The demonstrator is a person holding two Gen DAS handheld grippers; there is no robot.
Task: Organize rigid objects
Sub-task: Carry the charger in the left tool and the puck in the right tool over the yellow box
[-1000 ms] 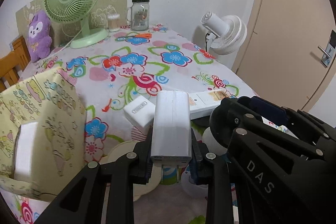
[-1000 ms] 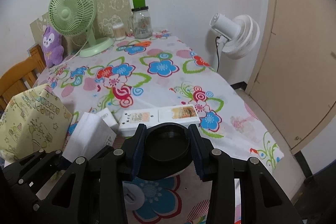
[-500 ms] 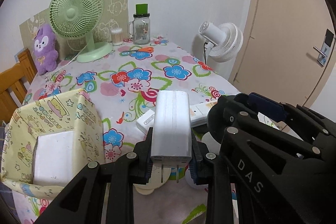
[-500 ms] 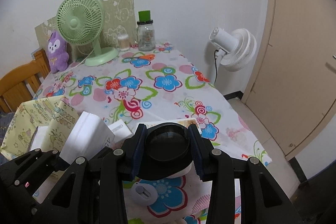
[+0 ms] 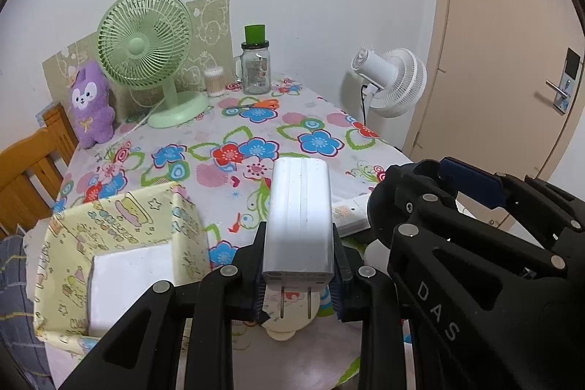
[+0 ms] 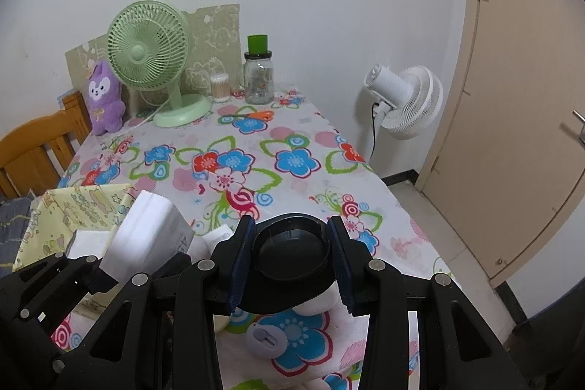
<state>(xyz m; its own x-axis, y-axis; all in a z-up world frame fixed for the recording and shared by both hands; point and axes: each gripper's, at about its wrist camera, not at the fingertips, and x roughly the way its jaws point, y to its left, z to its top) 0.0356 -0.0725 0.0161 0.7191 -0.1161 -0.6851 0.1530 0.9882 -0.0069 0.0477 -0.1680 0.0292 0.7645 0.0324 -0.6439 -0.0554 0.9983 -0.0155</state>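
Observation:
My left gripper [image 5: 298, 243] is shut on a white plug-in charger [image 5: 299, 203], held above the flowered table with its two prongs pointing back toward the camera. That charger [image 6: 150, 236] also shows at the left of the right wrist view. My right gripper [image 6: 291, 233] is shut on a round black-topped container [image 6: 292, 254] with a white underside, also lifted off the table. A yellow patterned box [image 5: 120, 218] stands below and left of the left gripper, with a white block [image 5: 124, 284] inside it.
A white power strip [image 5: 347, 218], a small white adapter [image 6: 215, 238], a lilac round piece [image 6: 266, 339] and a cream disc [image 5: 281, 328] lie on the near table. At the back stand a green fan [image 5: 146, 50], purple plush [image 5: 89, 105] and jar [image 5: 256, 68]. A wooden chair [image 5: 29, 178] is left, a white fan [image 5: 395, 79] right.
Both grippers have risen with their objects still held, and the table and box now look farther below. The charger's prongs have come into view.

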